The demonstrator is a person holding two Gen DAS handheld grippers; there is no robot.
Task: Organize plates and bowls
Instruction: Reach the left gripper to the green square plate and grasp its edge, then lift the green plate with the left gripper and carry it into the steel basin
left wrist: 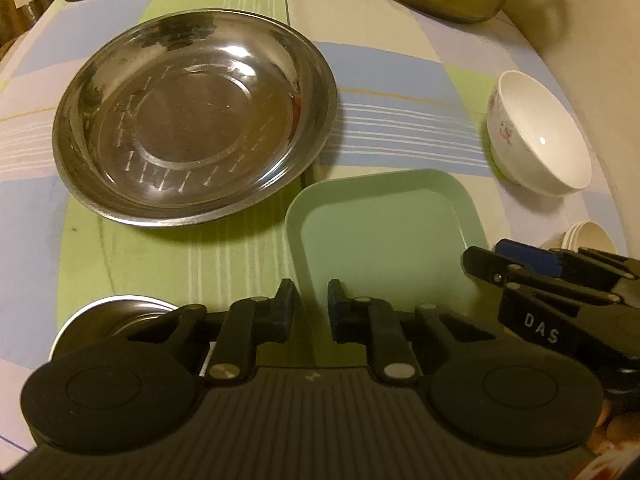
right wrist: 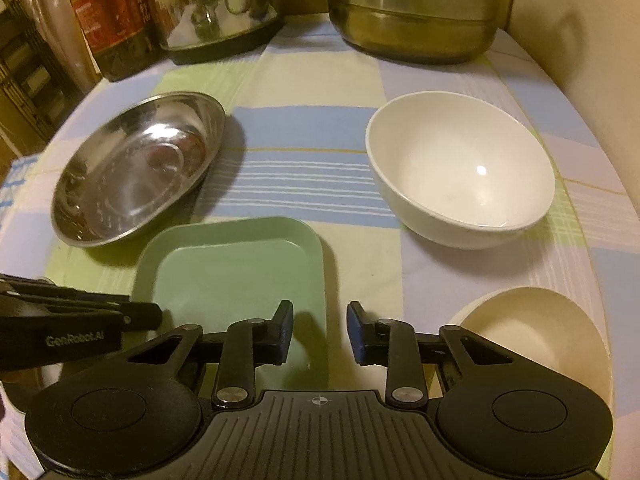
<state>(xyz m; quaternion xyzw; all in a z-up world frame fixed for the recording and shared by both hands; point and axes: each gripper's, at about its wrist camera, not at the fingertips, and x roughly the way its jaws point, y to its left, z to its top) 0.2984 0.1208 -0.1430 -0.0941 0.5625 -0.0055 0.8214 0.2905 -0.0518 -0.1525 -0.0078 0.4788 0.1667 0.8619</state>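
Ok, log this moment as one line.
left gripper: open, empty | right gripper: open, empty | both over green plate | white bowl: untouched

Dishes spread on counter (right wrist: 312,80).
Round plate (right wrist: 136,168) far left; square plate (right wrist: 236,268) nearer, centre; bowl (right wrist: 460,176) right; pot (right wrist: 416,8) behind.

checked tablecloth (right wrist: 312,88), steel pot (right wrist: 416,12), kettle (right wrist: 216,4), labelled bottle (right wrist: 112,16)

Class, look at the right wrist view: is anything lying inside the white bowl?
No, the white bowl shows only a bare, glossy inside.
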